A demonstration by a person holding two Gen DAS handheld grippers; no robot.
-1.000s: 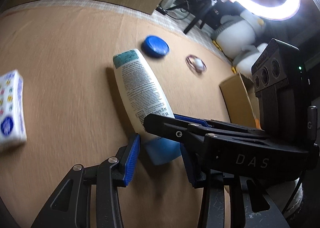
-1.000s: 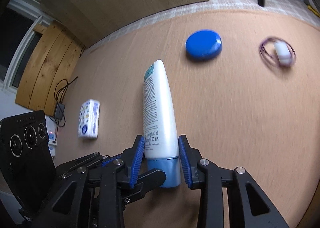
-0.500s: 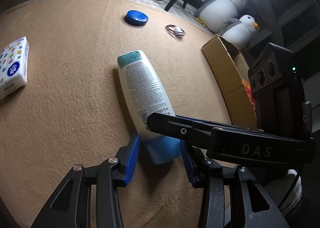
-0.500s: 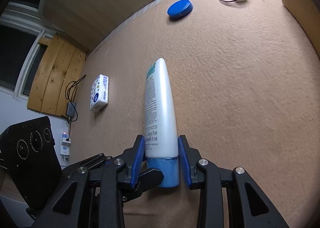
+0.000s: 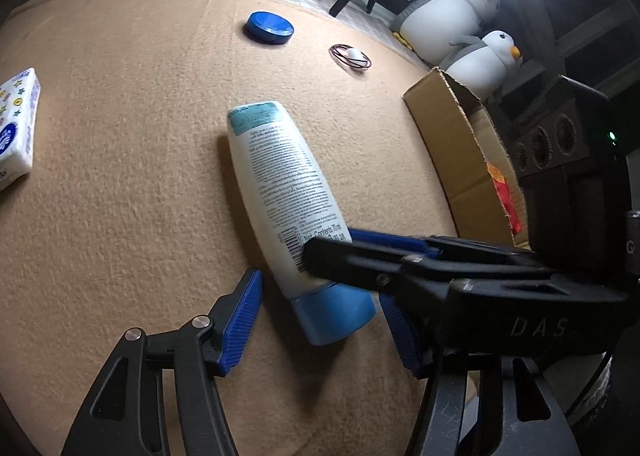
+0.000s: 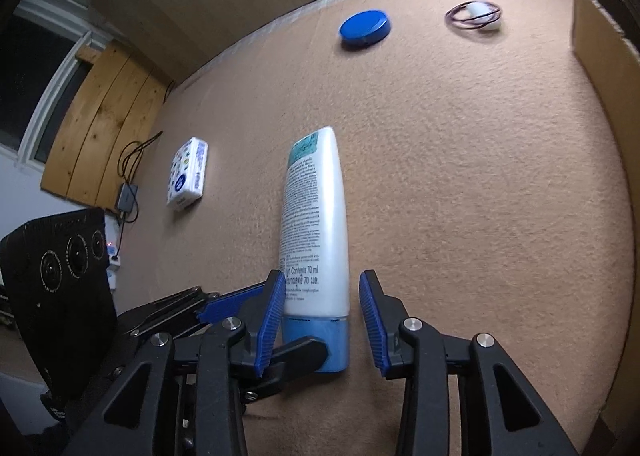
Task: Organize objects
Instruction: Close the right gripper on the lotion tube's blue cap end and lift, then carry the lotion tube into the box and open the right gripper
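Readable text, both views:
- White tube (image 5: 280, 191): back label ends "Net Contents 70 ml"; the right wrist view gives "Contents 70 ml" and a second line "70" in another script. Barcode beside it. Fine print above illegible.
- Right gripper (image 5: 536, 326) body: "DAS".
- Tissue pack (image 6: 188, 179): lettering too small to read.

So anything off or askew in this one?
Mildly: both claws crowd one bottle lying flat on the mat, straddling its blue cap. The left claw and right claw are opening, their pads off it. Nothing spilled or damaged.
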